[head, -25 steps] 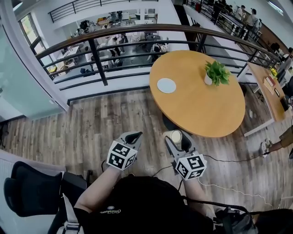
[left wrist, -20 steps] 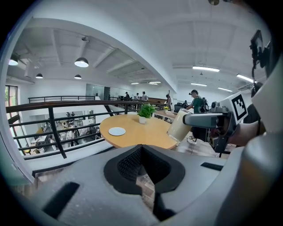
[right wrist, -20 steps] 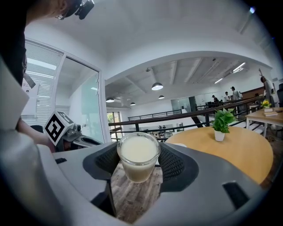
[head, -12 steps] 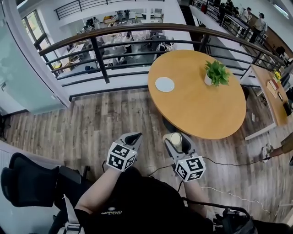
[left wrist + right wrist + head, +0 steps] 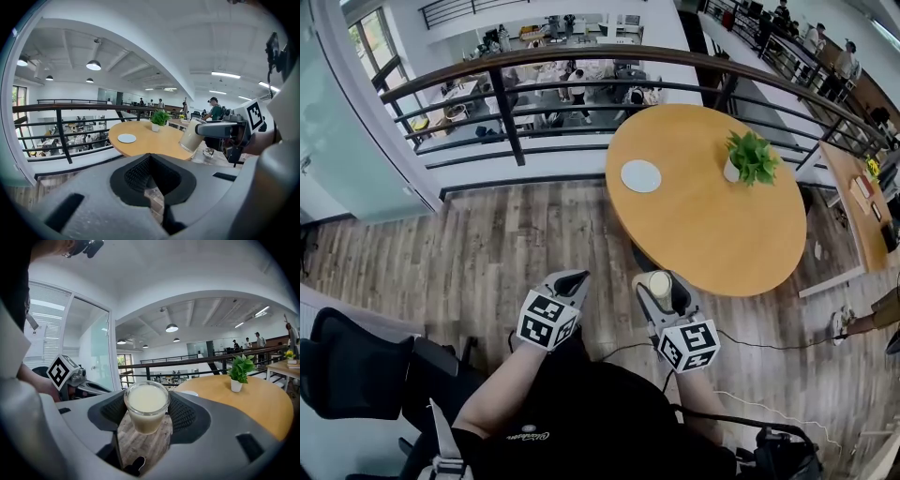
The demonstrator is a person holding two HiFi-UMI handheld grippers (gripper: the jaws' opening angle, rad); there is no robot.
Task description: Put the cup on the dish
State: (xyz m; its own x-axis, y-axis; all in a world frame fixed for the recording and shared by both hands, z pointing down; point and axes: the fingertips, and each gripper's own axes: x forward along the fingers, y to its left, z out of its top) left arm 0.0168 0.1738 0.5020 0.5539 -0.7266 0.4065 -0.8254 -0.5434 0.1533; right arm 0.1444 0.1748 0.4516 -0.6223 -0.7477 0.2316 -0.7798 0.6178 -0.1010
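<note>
A clear cup (image 5: 146,407) of pale cream liquid sits between the jaws of my right gripper (image 5: 146,411), which is shut on it. In the head view the cup (image 5: 660,283) is held above the wooden floor, short of the table. The dish (image 5: 640,175), a small white plate, lies on the near left part of the round wooden table (image 5: 712,220). It also shows as a small white dish (image 5: 127,138) in the left gripper view. My left gripper (image 5: 570,283) hangs beside the right one, shut with nothing in it. The left gripper view also catches the cup (image 5: 191,136).
A small potted plant (image 5: 751,157) stands on the table's far right. A dark metal railing (image 5: 511,117) curves behind the table over a lower floor. A black office chair (image 5: 356,370) is at the lower left. Cables (image 5: 769,337) trail on the floor at right.
The view has shifted slightly; the table and dish sit a touch nearer and more to the right. Both grippers keep their places, the cup still held.
</note>
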